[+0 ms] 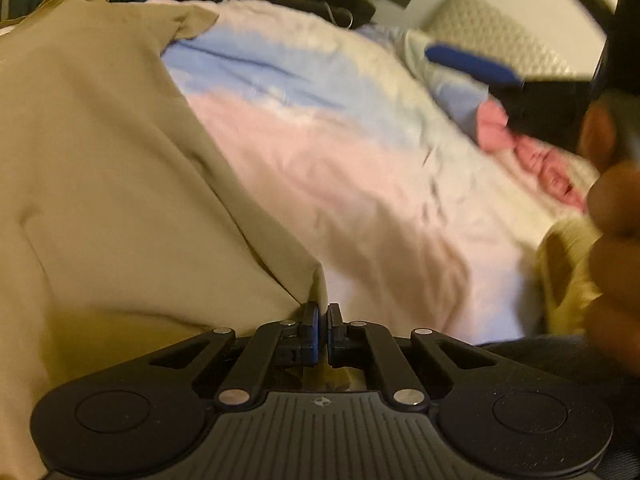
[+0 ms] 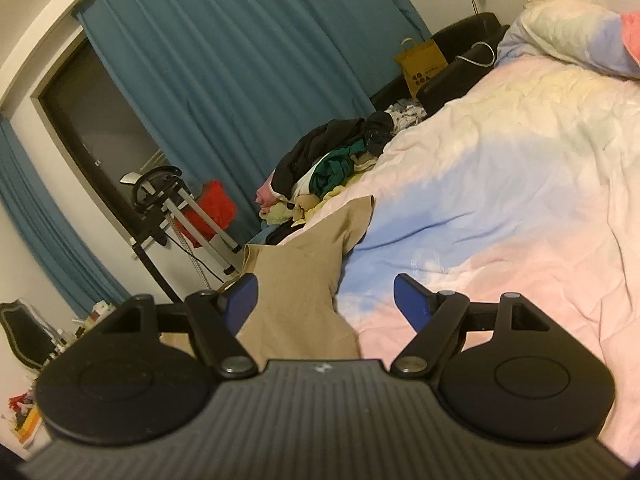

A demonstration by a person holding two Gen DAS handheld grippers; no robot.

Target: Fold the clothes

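A beige garment [image 1: 100, 160] lies spread over the left part of the bed in the left wrist view. My left gripper [image 1: 322, 316] is shut on a corner of its edge, with the cloth pinched between the blue pads. In the right wrist view the same garment [image 2: 304, 264] runs away from me along the bed's edge. My right gripper [image 2: 324, 284] stands open above it, with the cloth below the jaws and not gripped. One of its blue fingers [image 1: 472, 62] shows at the upper right of the left wrist view, with a person's hand [image 1: 616, 240] blurred beside it.
The bed carries a pastel pink, blue and white duvet [image 2: 500, 200]. A pile of mixed clothes [image 2: 332, 164] sits at its far corner. Pillows [image 2: 572, 28] lie at the head. Blue curtains [image 2: 220, 80], a yellow paper bag [image 2: 420, 66] and a metal stand [image 2: 188, 216] are beyond the bed.
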